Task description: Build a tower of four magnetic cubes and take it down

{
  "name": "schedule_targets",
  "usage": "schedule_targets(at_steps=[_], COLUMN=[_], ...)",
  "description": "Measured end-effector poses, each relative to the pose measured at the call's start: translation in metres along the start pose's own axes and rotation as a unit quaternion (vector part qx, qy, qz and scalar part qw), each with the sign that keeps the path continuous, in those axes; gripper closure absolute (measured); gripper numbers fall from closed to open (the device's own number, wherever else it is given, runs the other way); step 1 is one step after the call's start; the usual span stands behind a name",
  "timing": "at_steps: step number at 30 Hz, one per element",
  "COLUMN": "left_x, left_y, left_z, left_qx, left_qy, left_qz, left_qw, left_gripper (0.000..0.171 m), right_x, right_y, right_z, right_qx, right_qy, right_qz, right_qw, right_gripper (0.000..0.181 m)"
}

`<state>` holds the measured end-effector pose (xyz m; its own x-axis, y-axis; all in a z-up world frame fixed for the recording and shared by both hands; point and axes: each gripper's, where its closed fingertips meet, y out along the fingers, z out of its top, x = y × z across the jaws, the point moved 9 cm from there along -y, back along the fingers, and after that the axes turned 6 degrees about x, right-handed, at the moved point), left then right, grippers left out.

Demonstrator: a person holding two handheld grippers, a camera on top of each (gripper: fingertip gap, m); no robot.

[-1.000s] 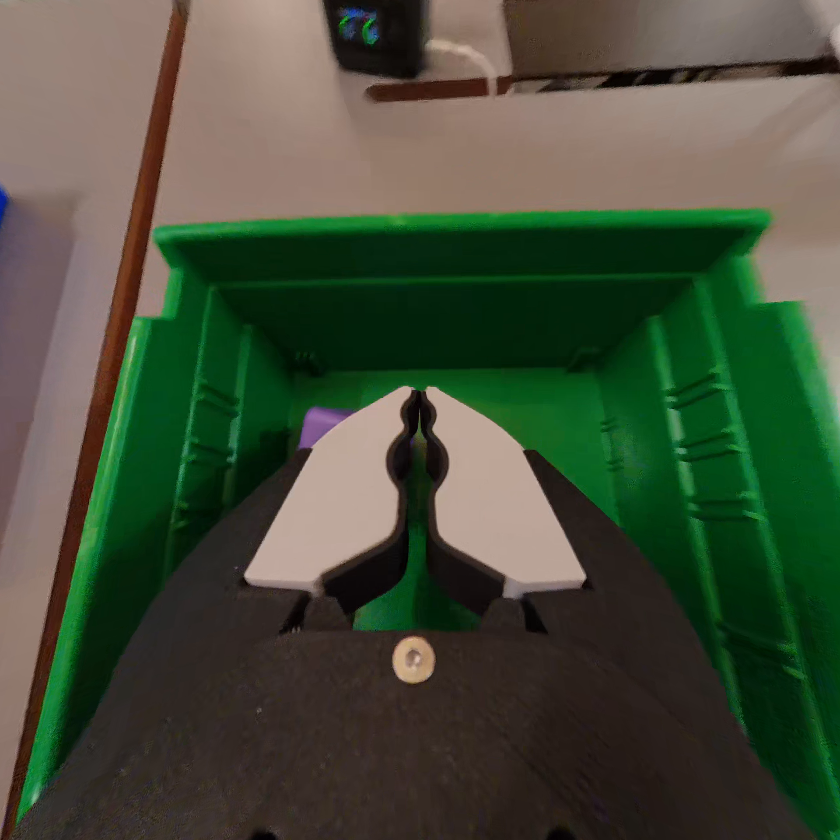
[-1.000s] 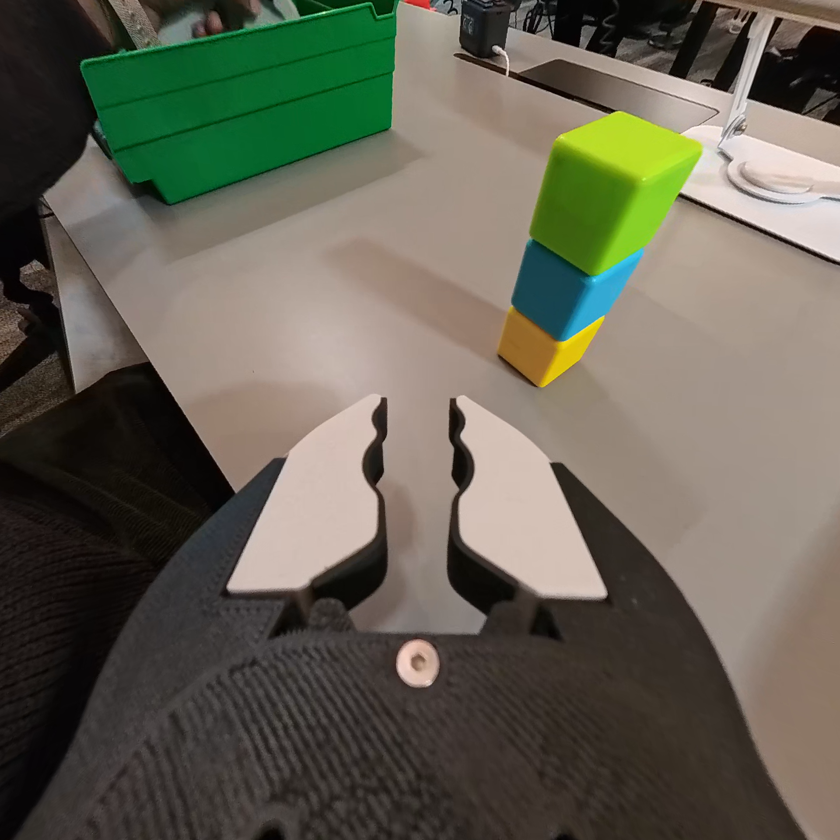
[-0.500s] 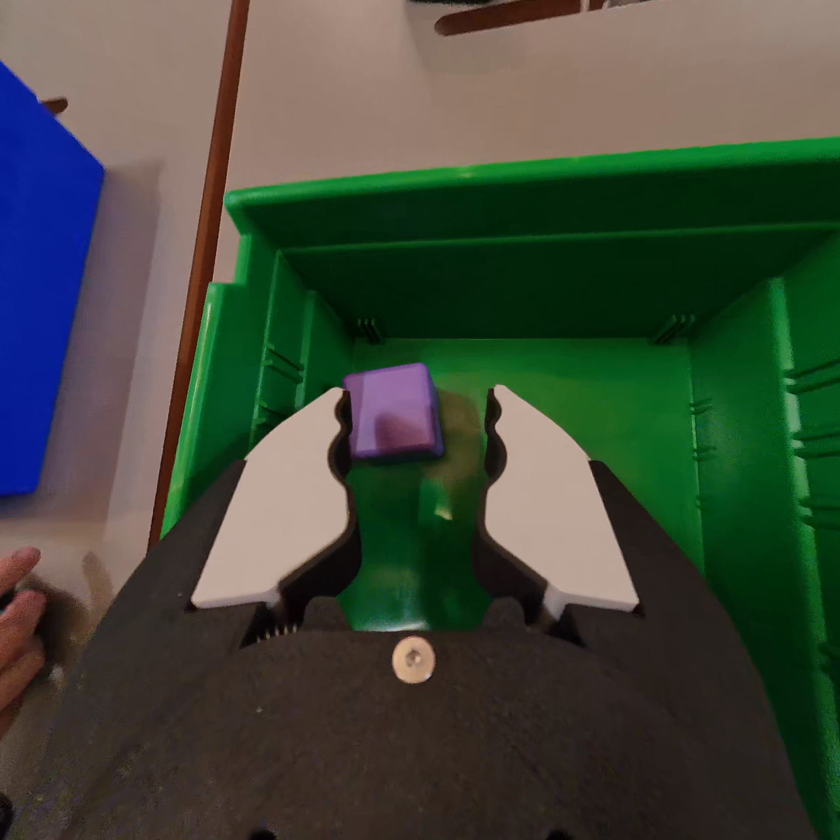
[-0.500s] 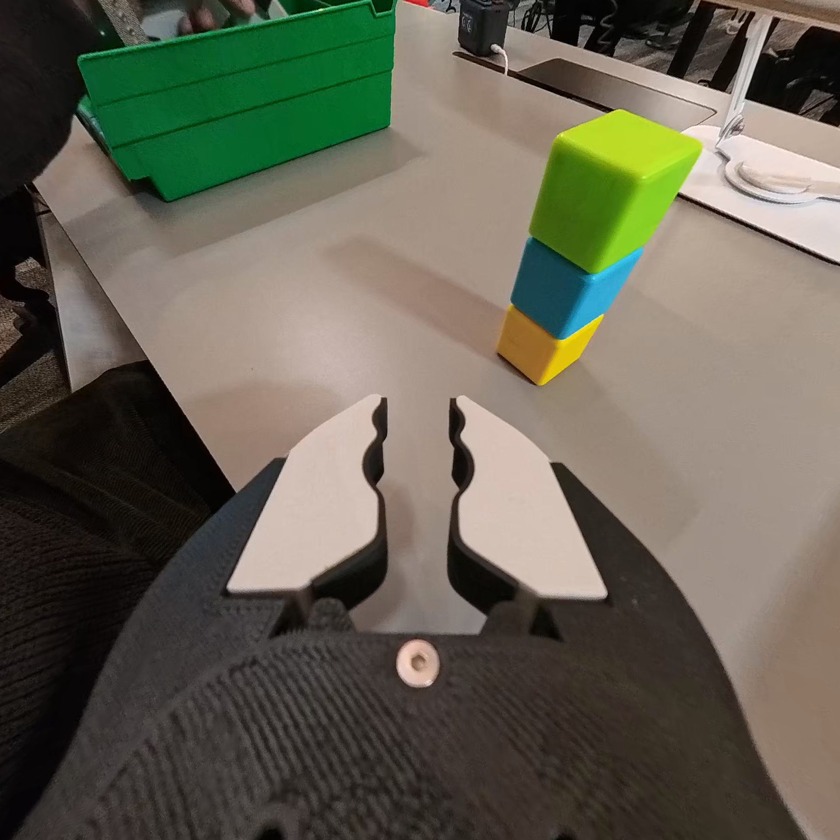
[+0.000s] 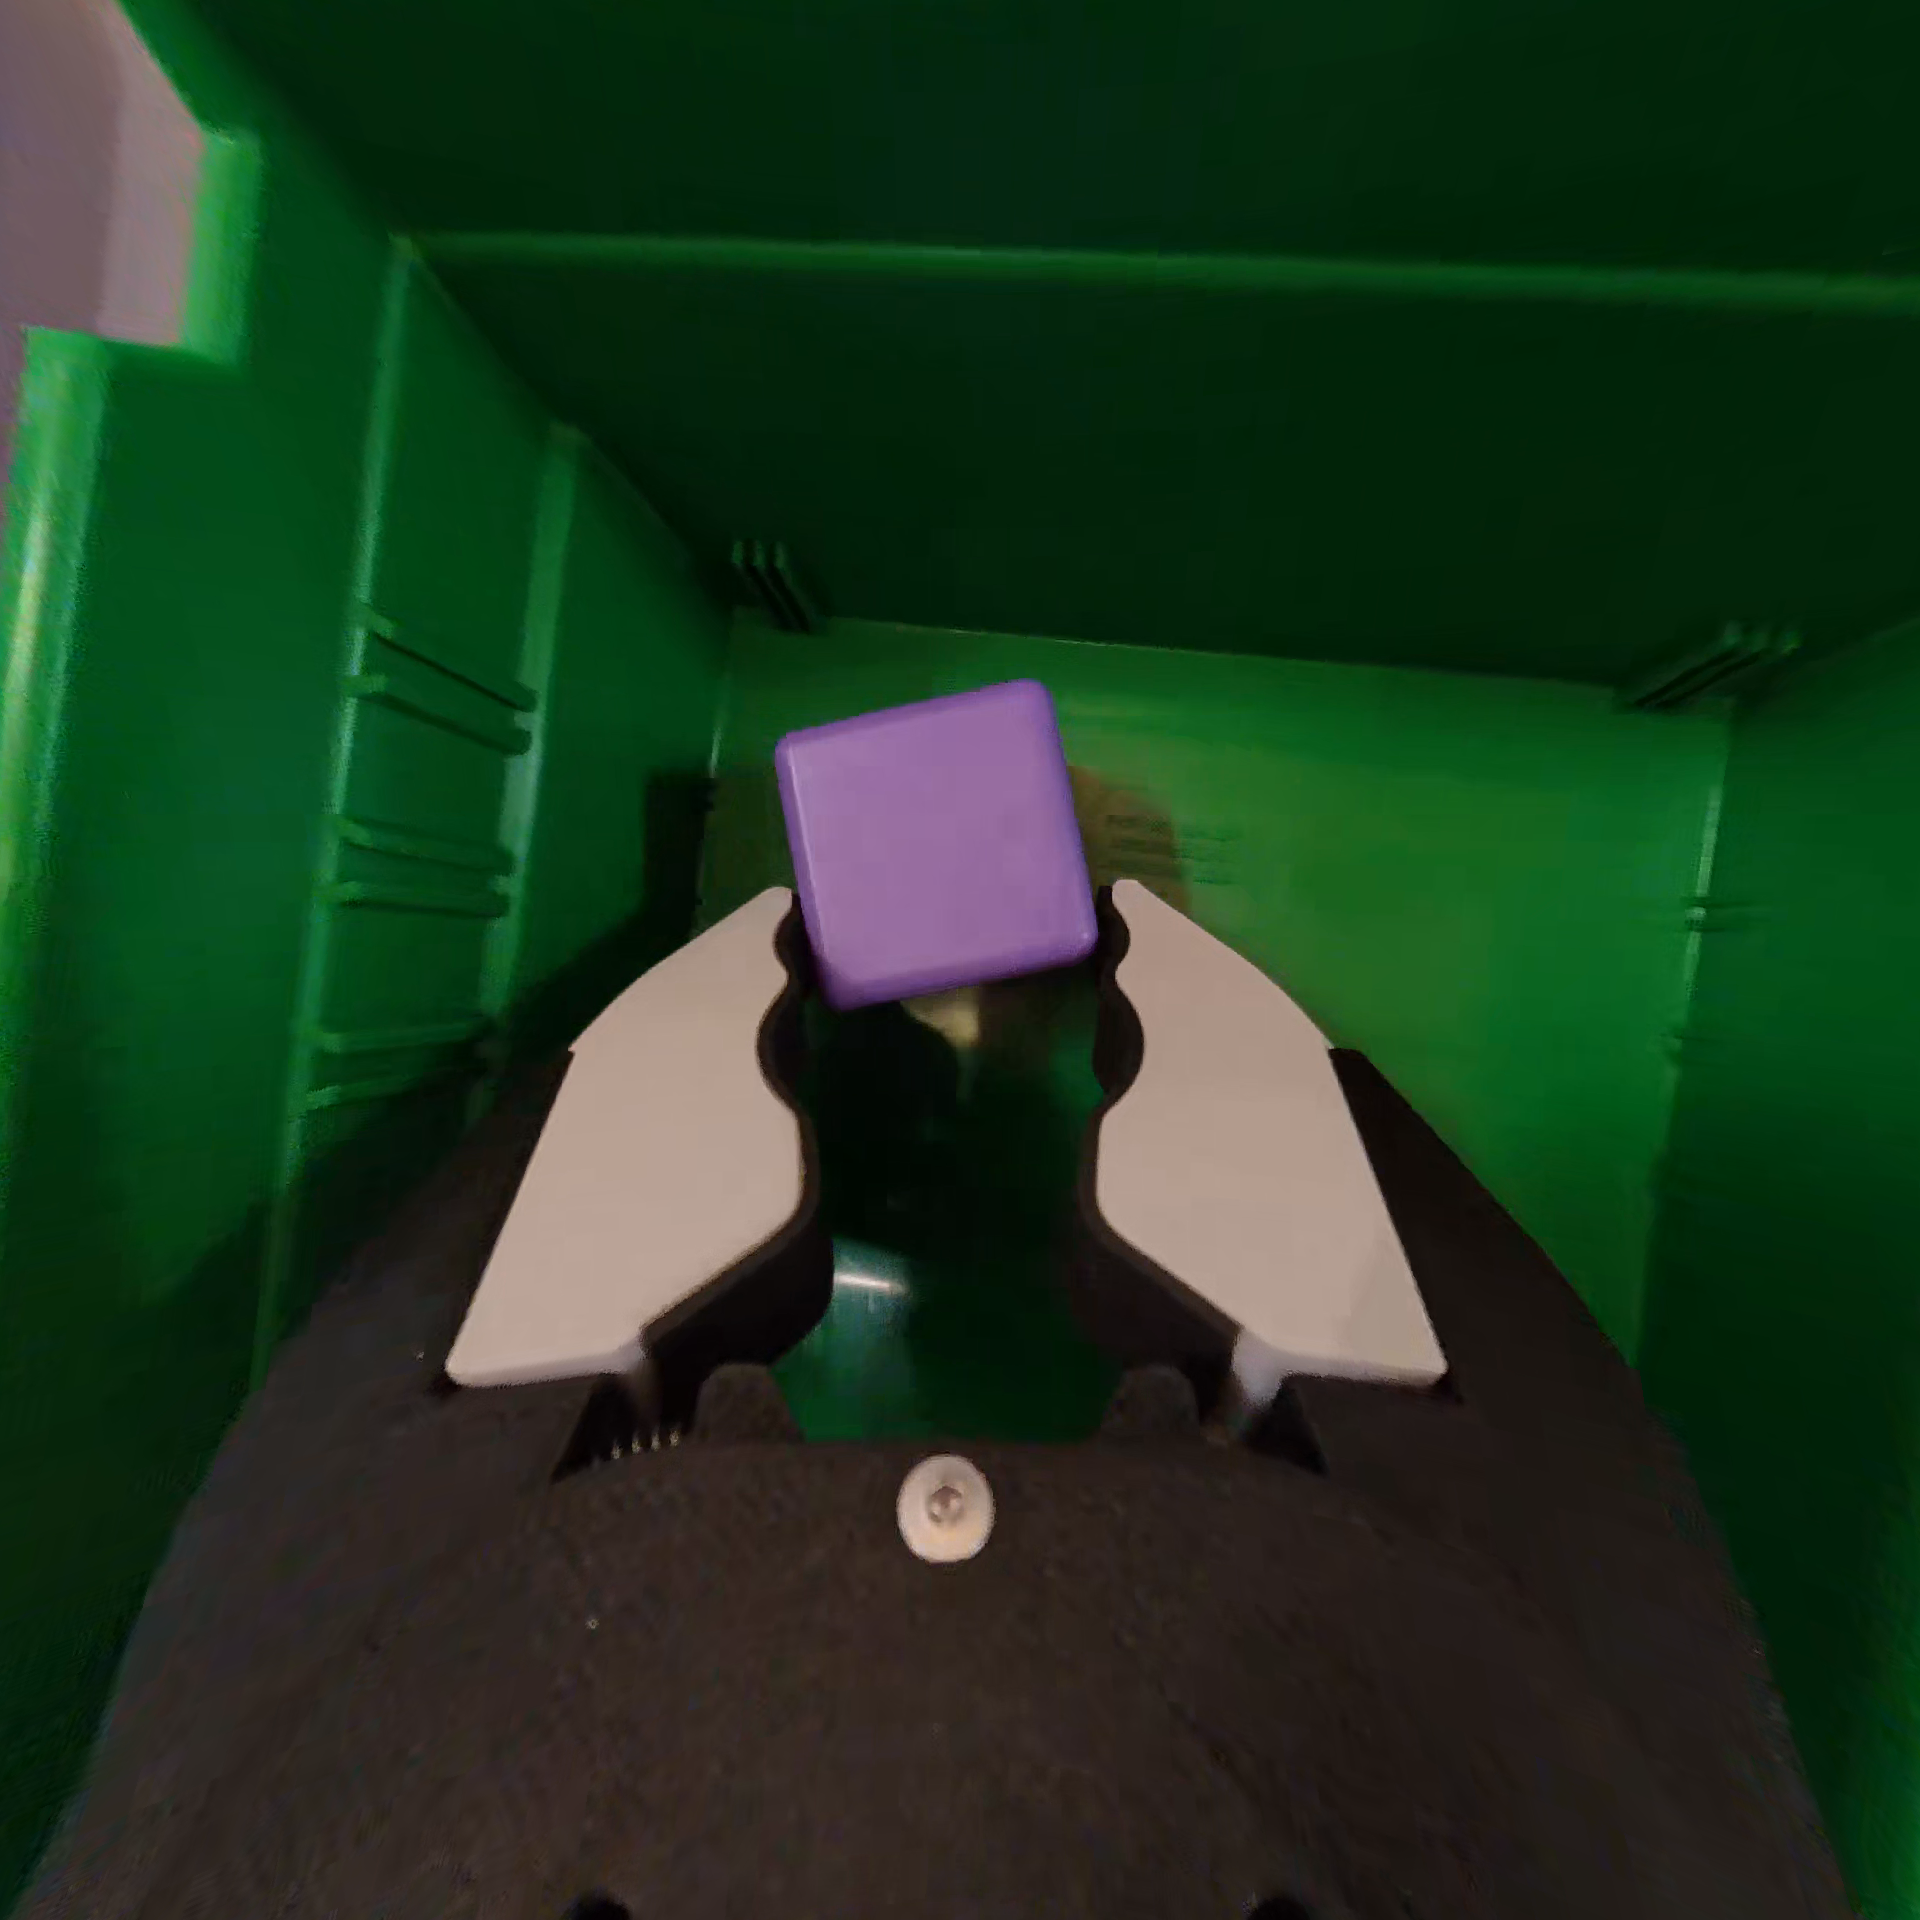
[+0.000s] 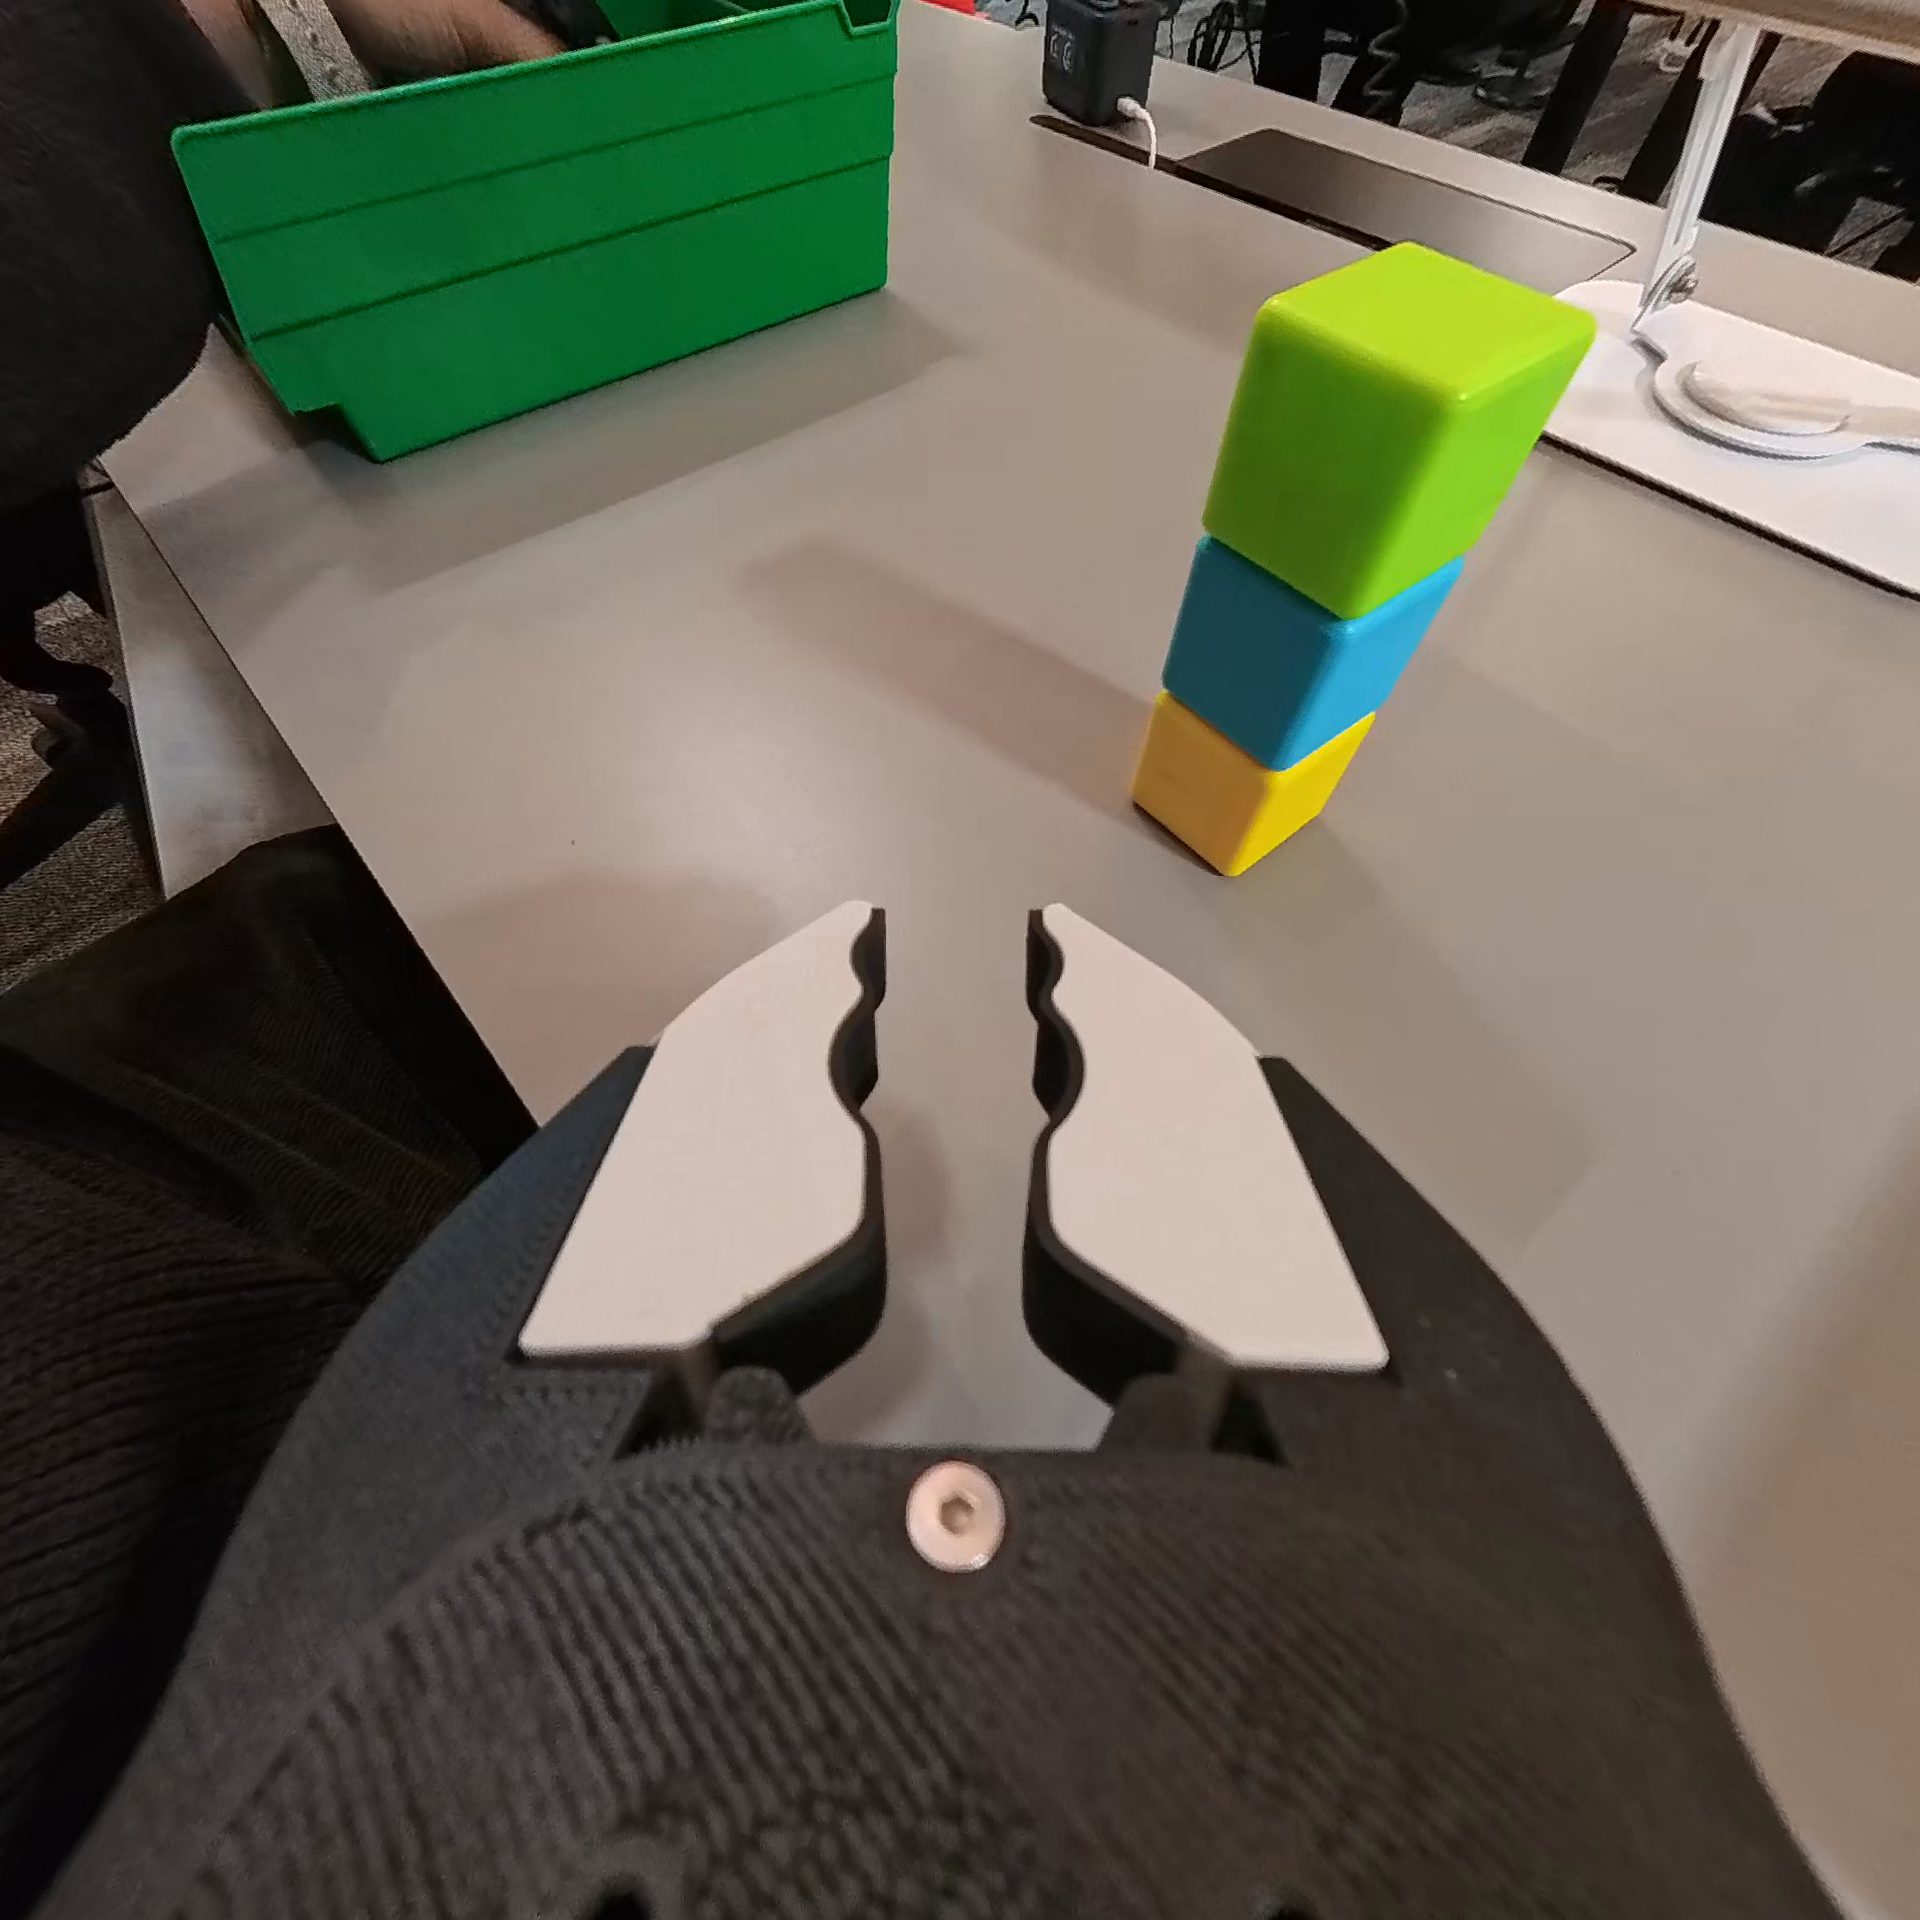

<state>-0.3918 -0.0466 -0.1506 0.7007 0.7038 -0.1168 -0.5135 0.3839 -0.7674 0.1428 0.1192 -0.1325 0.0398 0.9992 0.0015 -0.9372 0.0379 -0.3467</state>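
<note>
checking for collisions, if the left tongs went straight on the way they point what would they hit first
The purple cube, sitting right at the tips of the open left tongs; behind it, the green bin floor. Whether they already touch is unclear.

Left wrist view peers close inside the green bin (image 5: 1247,416); right wrist view sees it (image 6: 540,239) across the table (image 6: 727,675).

An office: a long grey desk (image 6: 727,644) with a cable hatch (image 6: 1403,192), charger (image 6: 1091,52) and monitor stand (image 6: 1704,343).
</note>
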Motion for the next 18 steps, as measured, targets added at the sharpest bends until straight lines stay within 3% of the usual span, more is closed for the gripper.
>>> schedule_targets(at_steps=[5,10,18], left_x=[0.001,0.004,0.009], left_y=[0.002,0.000,-0.055], left_z=[0.001,0.005,0.042], left_qx=[0.020,0.042,0.151], left_qy=[0.012,0.011,0.020], left_qz=[0.018,-0.010,-0.022], left_qw=[1.000,0.999,0.988], left_gripper=[0.117,0.118,0.120], right_x=[0.000,0.000,0.000], right_y=[0.000,0.000,0.000], right_z=[0.000,0.000,0.000], right_qx=[0.000,0.000,0.000], right_qy=[0.001,0.000,0.000], right_qz=[0.000,0.000,0.000], right_qw=[1.000,1.000,1.000], right_gripper=[0.155,0.155,0.155])
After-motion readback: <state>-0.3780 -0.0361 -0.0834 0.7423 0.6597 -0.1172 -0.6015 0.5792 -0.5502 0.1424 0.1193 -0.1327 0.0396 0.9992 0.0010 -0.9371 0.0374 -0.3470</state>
